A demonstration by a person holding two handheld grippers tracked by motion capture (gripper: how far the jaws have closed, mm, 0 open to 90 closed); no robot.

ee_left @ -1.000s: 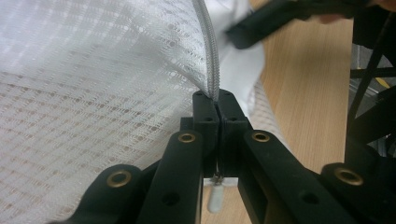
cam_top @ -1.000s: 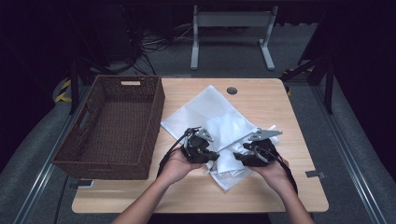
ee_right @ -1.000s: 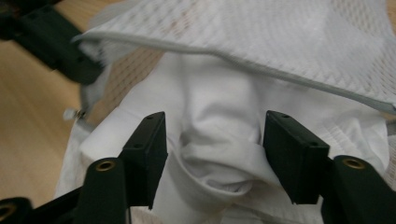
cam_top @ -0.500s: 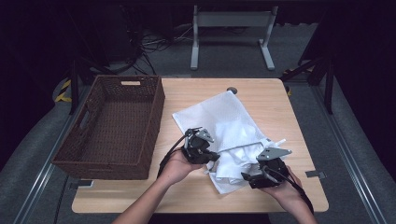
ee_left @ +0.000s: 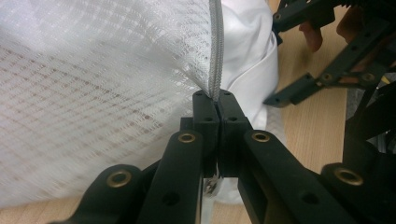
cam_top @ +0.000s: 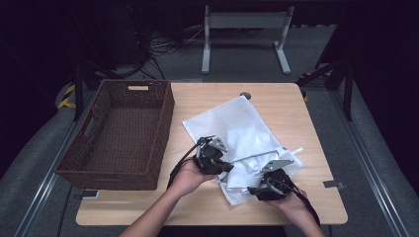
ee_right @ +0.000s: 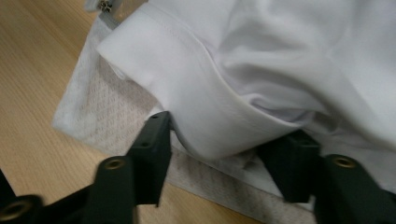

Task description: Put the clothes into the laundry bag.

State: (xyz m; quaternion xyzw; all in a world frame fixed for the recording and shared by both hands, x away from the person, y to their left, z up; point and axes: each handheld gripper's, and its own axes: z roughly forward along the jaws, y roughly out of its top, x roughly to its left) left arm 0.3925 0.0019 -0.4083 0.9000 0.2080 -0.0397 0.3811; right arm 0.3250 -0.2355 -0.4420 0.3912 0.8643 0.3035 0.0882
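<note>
mesh bag [cam_top: 232, 123] lies on the surface [cam_top: 291, 106], zipper edge pinched in the left tool [ee_left: 212, 100]. right tool [ee_right: 224, 149] (jaws just closing) straddles the white garment [ee_right: 280, 70], not yet clamped.

Mesh bag [ee_left: 93, 70]: cropped at the left gripper view's top and left edges. White garment [ee_right: 280, 60]: cropped at the right gripper view's top and right edges; lower fold hidden behind jaws.

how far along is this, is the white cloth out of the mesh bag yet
Partly. The white garment spills from the mesh bag but still lies on it. The left tool is shut on the bag's zipper edge; the right tool, jaws just closing, straddles a fold. The basket holds nothing.
</note>
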